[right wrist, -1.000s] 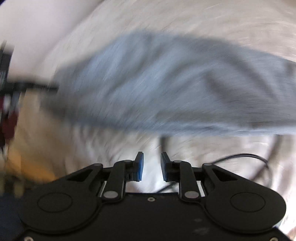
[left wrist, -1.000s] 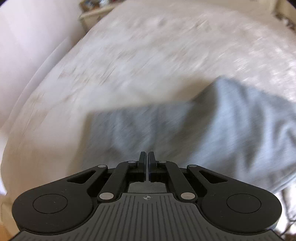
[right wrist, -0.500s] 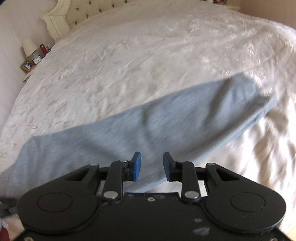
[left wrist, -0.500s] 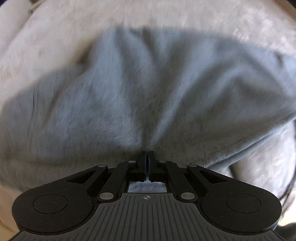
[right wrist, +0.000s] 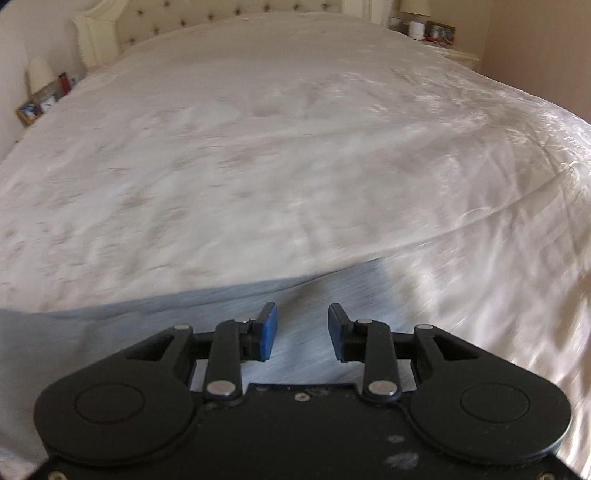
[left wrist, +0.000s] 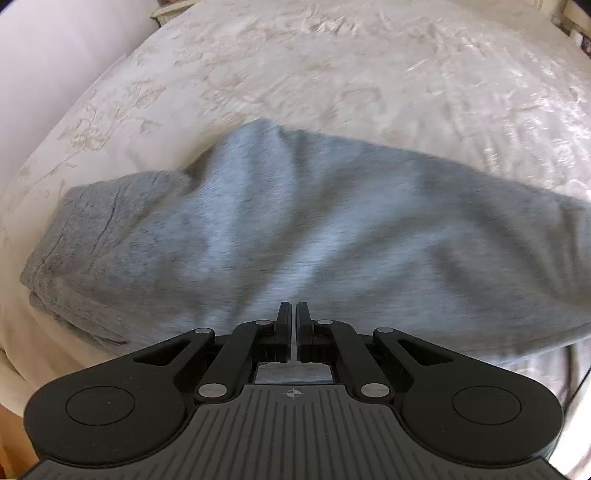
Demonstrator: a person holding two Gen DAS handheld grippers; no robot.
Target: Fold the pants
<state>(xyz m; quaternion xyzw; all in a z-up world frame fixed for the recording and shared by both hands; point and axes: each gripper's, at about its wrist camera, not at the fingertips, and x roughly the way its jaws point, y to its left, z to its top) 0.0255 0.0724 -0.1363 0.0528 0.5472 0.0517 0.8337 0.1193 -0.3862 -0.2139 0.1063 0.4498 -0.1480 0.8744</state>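
Observation:
Grey sweatpants (left wrist: 295,229) lie across the near part of a white bed, with the waistband end at the left (left wrist: 74,236). My left gripper (left wrist: 294,314) is shut at the pants' near edge, and grey cloth shows behind its fingers. My right gripper (right wrist: 303,325) is open and empty, held just above the pants (right wrist: 147,314), which fill the lower left of the right wrist view.
The bed's cream bedspread (right wrist: 295,147) stretches far ahead to a tufted headboard (right wrist: 192,14). Nightstands with lamps and small items stand at the far left (right wrist: 40,96) and far right (right wrist: 428,26). A dark cable (left wrist: 572,369) lies at the right edge.
The left gripper has drawn back, so more bed shows past the pants. The right gripper has swung to face up the bed, and the pants have dropped low in its view.

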